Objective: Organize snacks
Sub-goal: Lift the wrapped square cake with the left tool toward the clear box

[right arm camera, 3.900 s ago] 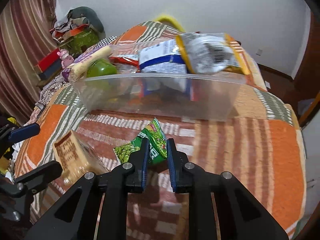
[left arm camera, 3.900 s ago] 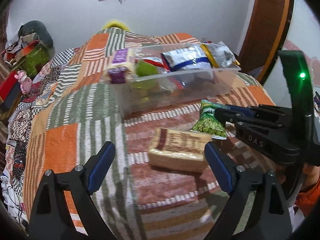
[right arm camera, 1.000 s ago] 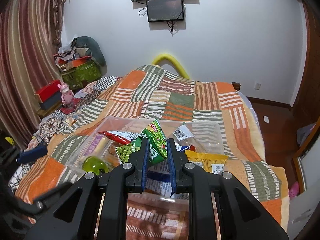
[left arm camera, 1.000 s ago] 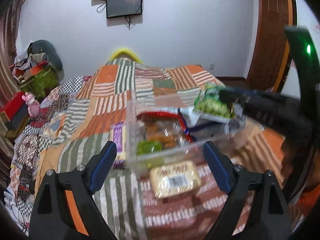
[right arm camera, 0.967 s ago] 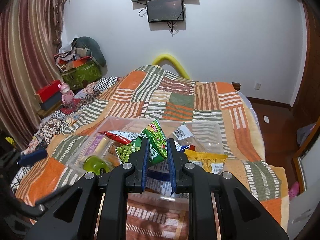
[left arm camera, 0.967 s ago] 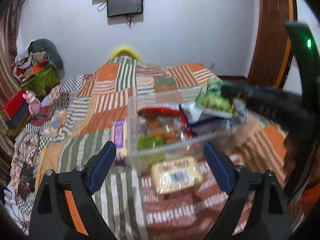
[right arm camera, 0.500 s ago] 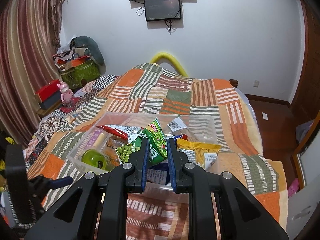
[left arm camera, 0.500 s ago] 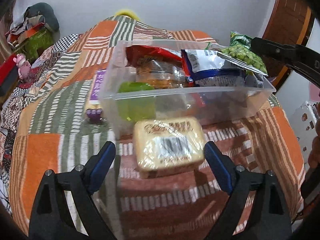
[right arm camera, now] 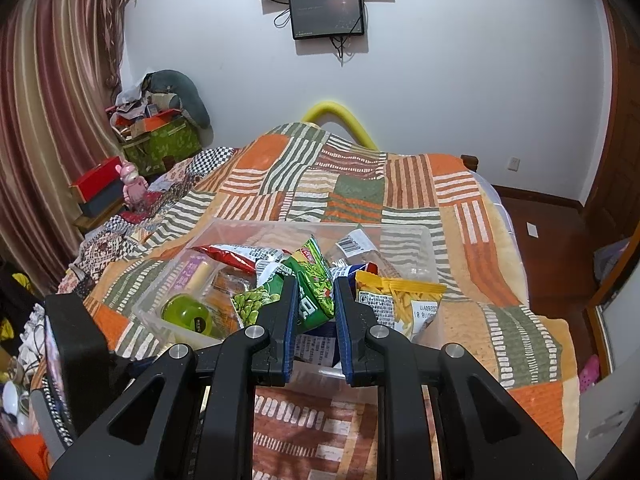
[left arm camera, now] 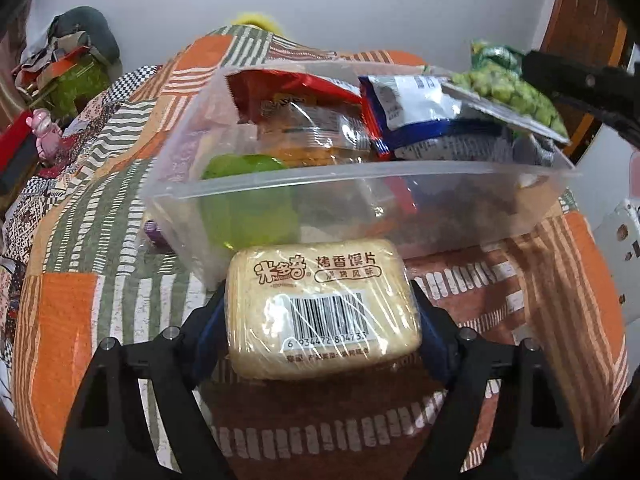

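Glossy rounded cracker pack between closing left gripper; right gripper pinching crinkly pea bag.

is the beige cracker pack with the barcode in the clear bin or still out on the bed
Out. The cracker pack lies on the quilt before the clear bin.

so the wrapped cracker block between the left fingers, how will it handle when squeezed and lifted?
The cracker block looks boxy with flat sides, so the closing left gripper probably gets a stable hold. Its glossy film wrap may slip. It likely holds brittle crackers: a hard squeeze could break them. It seems light for its size and should not sag.
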The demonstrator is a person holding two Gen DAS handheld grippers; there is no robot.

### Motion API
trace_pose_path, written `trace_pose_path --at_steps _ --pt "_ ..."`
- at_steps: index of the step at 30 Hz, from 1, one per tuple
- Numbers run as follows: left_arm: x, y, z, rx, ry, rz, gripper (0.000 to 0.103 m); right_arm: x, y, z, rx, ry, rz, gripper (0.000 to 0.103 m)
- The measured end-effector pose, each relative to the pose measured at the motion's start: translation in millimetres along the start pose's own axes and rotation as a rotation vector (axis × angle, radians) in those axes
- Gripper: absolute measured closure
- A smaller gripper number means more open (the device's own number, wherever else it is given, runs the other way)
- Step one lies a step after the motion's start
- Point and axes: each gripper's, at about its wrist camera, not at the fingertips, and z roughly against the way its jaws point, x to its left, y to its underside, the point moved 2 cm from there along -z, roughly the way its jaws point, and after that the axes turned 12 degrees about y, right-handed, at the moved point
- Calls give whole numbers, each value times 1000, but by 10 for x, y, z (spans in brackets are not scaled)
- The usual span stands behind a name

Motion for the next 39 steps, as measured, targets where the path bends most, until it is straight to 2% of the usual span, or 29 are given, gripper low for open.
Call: trace_pose_path --at_steps 6,9,11,15,19,23,26,28,31,36,39 --pt "86 98 278 -31 7 5 23 -22 -10 29 -4 3 -2 87" --pt "81 118 552 -73 -19 -29 22 -33 -32 48 -11 4 -2 87" --pt "73 108 734 -98 -9 -28 22 -45 -53 52 -16 5 -4 87" --pt "32 -73 1020 -161 13 -45 22 -28 -110 43 -22 0 -11 87" --pt "-54 -335 1133 -210 27 -70 22 27 -182 2 -26 -1 -6 87" --pt "-140 -562 1098 -224 41 -87 22 80 -262 -61 -29 2 8 87" --pt "-117 -704 971 -204 53 -77 22 113 -315 -166 -18 2 15 87" --pt "-85 -782 846 -188 32 -71 22 135 -335 -263 -3 7 22 87" --pt "-42 -843 667 -162 12 -66 22 142 -325 -368 19 10 31 87" --pt "26 -870 469 -111 25 -58 20 155 -260 -471 46 6 42 87" --pt "42 -883 463 -120 26 -71 20 161 -232 -477 51 1 44 86"
